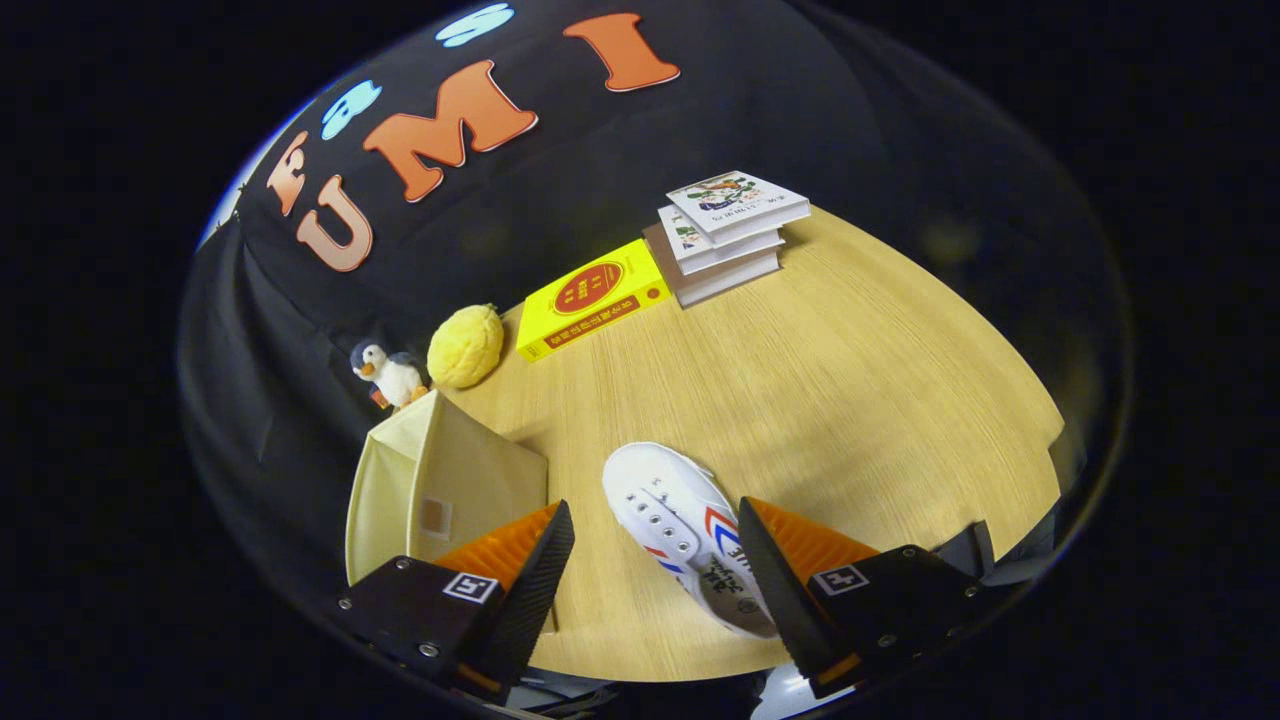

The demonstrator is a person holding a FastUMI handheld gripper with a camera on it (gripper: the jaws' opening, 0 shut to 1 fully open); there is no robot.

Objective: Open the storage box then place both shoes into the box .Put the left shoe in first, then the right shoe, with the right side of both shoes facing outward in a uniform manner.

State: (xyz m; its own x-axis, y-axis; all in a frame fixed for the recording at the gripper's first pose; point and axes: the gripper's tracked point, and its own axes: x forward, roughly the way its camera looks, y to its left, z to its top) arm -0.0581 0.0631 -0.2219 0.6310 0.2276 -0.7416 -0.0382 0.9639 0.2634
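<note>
Hovering above the wooden table (850,380), the gripper (655,570) has its fingers spread wide apart and grips nothing. A white shoe (680,525) with red and blue stripes on its side lies on the table between the fingers, close against the right one, which hides part of its near end; its toe points toward the far side. Whether that finger touches the shoe I cannot tell. On the left sits the cream storage box (430,480), its lid closed, partly behind the left finger. Farther off, at the left far edge of the table, stands a small toy penguin (388,373), with a round yellow plush ball (465,345) just beside it. Beyond those lies a yellow book (590,295), and right of it a stack of books (725,235) near the far edge.
</note>
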